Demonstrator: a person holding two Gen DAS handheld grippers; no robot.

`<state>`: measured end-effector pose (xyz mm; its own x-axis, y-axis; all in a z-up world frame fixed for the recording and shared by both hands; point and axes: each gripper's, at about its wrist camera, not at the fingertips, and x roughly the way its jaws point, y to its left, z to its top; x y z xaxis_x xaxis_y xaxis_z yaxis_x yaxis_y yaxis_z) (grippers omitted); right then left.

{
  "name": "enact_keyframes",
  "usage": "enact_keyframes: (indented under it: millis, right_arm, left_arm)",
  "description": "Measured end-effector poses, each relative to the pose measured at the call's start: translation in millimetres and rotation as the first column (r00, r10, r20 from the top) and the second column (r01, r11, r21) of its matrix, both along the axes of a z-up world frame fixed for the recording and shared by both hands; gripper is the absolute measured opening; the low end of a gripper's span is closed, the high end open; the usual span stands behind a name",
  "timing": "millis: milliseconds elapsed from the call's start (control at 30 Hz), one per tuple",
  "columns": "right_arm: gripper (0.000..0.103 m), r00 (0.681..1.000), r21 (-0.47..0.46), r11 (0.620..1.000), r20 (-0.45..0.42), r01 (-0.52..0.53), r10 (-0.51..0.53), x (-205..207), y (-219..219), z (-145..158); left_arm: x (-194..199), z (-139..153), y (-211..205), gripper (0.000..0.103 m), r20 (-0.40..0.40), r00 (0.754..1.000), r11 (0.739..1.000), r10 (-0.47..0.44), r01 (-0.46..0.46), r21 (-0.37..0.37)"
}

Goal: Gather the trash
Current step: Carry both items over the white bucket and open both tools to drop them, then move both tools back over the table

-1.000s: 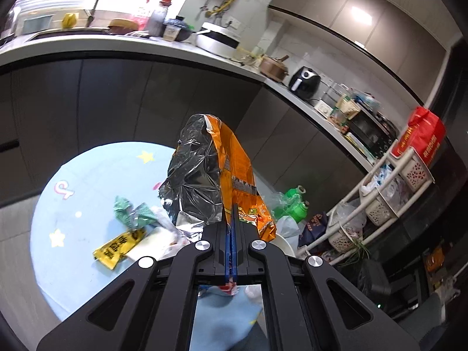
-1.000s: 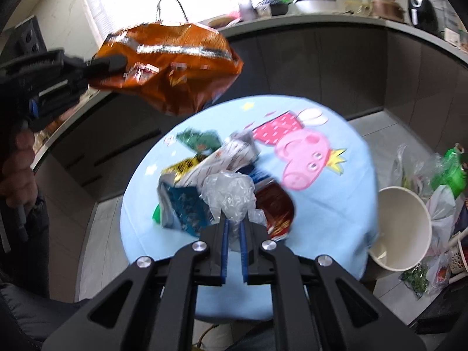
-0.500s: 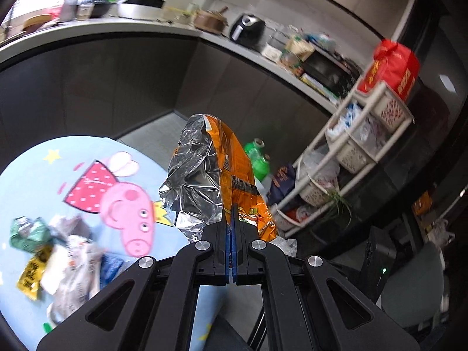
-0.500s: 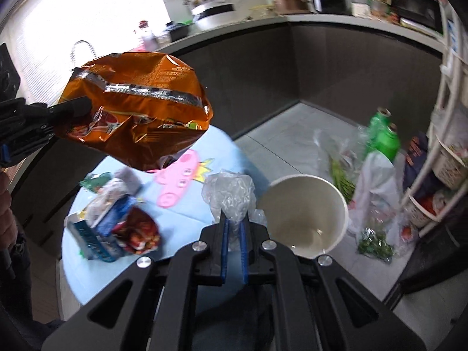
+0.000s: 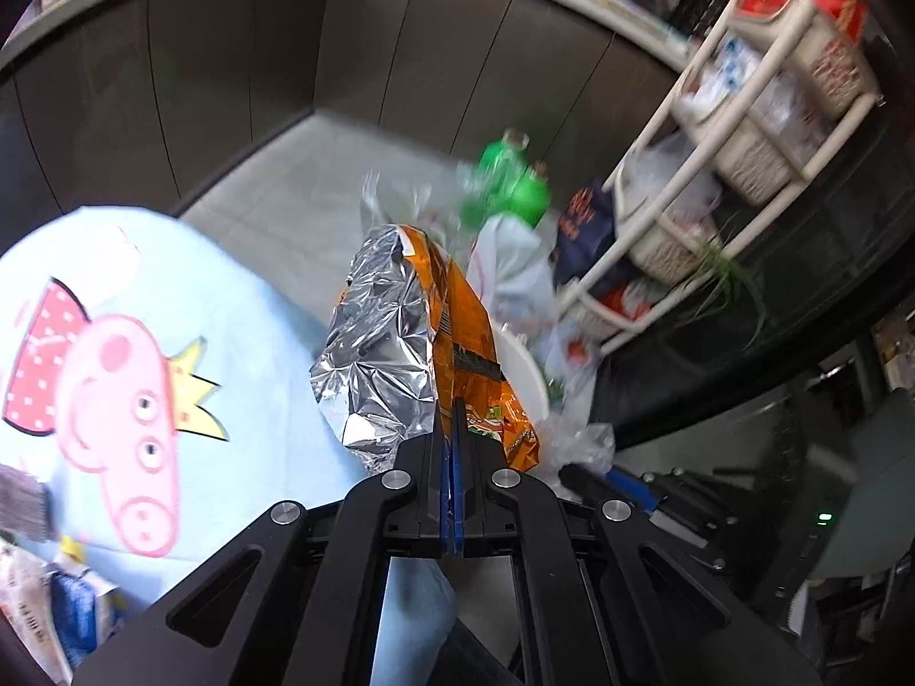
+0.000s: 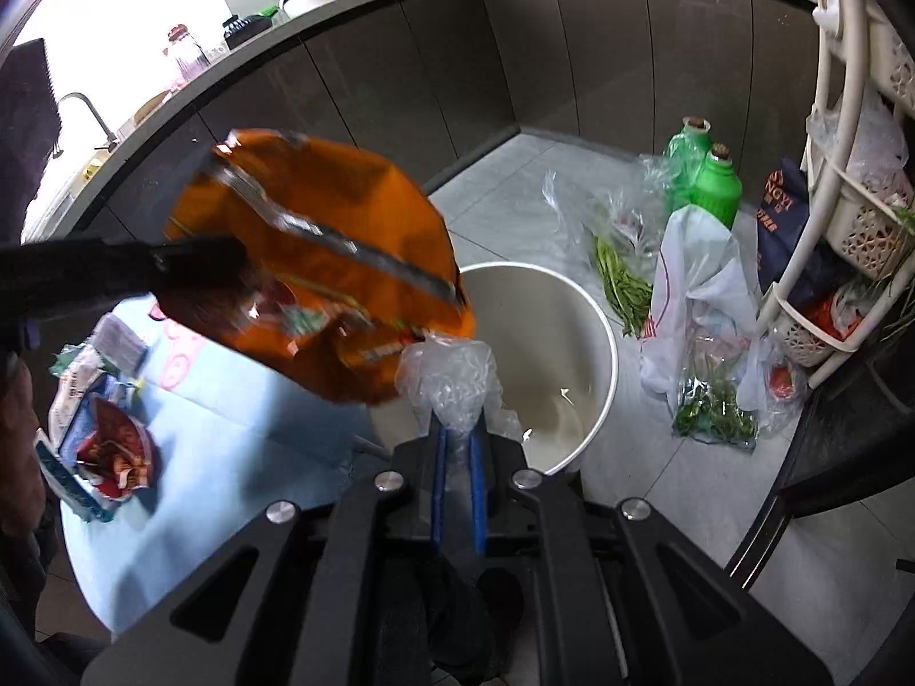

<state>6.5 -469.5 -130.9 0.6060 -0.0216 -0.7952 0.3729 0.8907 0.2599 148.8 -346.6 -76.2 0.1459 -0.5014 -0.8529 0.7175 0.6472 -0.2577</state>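
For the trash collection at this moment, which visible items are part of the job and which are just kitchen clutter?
Part of the job:
- orange chip bag, clamped in the left gripper
- clear plastic wrap, pinched in the right gripper
- white bin on the floor
- wrappers left on the blue tablecloth

Lying about:
- green bottles
- white storage rack
- bagged greens

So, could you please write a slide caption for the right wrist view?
Right gripper holding crumpled clear plastic above the white bin, beside the left gripper's orange snack bag.
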Motion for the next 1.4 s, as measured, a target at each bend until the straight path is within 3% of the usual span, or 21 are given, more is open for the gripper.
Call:
enact_keyframes:
  millis: [467,533,600,633,733,800,867,933,1200,1400]
  right_arm:
    - [0.013,0.997,0.062,0.998,-0.075,-0.002,0.007,22,-27,-56]
    - [0.023,0.997,0.056,0.998,-0.081,-0.003,0.008,24,-28,-60]
    - [0.049,0.997,0.045,0.999,-0.079,-0.010,0.014,25,-26,-61]
    - [0.053,0.997,0.036,0.999,-0.078,-0.017,0.020,25,-25,-61]
    - [0.072,0.996,0.005,0.999,-0.069,-0.051,0.051,25,-19,-59]
    - [0.091,0.996,-0.006,0.997,-0.059,-0.074,0.074,22,-15,-56]
    - [0.099,0.993,-0.023,0.994,-0.049,-0.105,0.103,20,-10,-52]
    - [0.099,0.990,-0.042,0.990,-0.044,-0.132,0.130,18,-4,-48]
    - [0.100,0.986,-0.067,0.984,-0.040,-0.162,0.160,16,14,-29]
    - [0.100,0.984,-0.092,0.981,0.043,-0.171,0.176,8,27,11]
  left_arm:
    - [13,-52,-46,0.004,-0.014,0.999,0.993,-0.046,0.047,0.107]
    - [13,-49,-49,0.013,-0.002,0.999,0.994,-0.044,0.044,0.098]
    - [13,-44,-48,0.032,0.022,0.999,0.996,-0.032,0.030,0.082]
    - [13,-39,-46,0.041,0.043,0.999,0.998,-0.022,0.019,0.067]
    - [13,-27,-43,0.053,0.071,0.997,1.000,-0.007,0.005,0.030]
    - [12,-20,-40,0.067,0.091,0.996,1.000,0.010,-0.011,0.006]
    - [10,-12,-36,0.087,0.129,0.991,0.999,0.036,-0.034,-0.016]
    - [7,-5,-33,0.094,0.158,0.986,0.998,0.059,-0.055,-0.033]
    - [-1,21,-11,0.094,0.185,0.978,0.994,0.097,-0.085,-0.071]
    - [-13,62,26,0.094,0.193,0.966,0.978,0.170,-0.141,-0.156]
